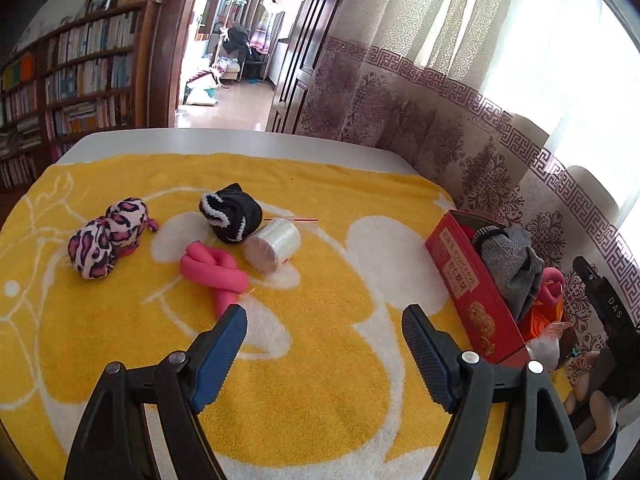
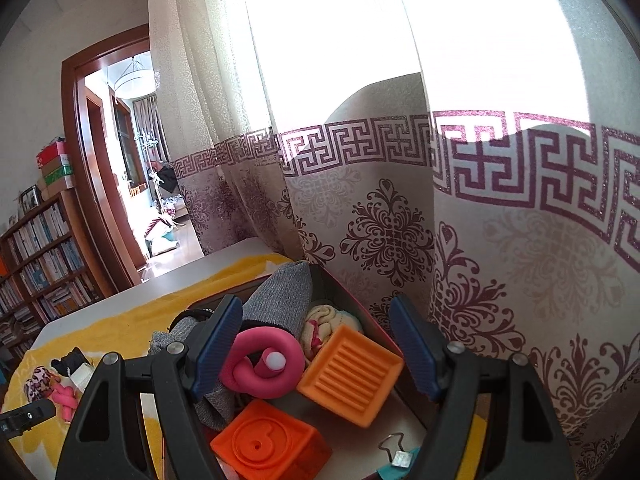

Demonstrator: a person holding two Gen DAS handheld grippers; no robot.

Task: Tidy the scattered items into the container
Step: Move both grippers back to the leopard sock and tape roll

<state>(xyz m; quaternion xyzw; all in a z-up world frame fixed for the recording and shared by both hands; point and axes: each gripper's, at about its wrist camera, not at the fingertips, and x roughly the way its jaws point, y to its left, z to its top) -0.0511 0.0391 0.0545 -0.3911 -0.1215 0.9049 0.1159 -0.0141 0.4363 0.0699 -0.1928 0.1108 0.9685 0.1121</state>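
On the yellow towel lie a knotted pink foam curler, a white thread spool, a black-and-white rolled sock and a leopard-print fabric piece. My left gripper is open and empty, just in front of the curler. The red box stands at the right. My right gripper is open and empty above the box, which holds a coiled pink curler, orange blocks, a grey sock and a binder clip.
A patterned curtain hangs close behind the box. The white table edge runs past the towel at the back. A bookshelf and an open doorway lie beyond.
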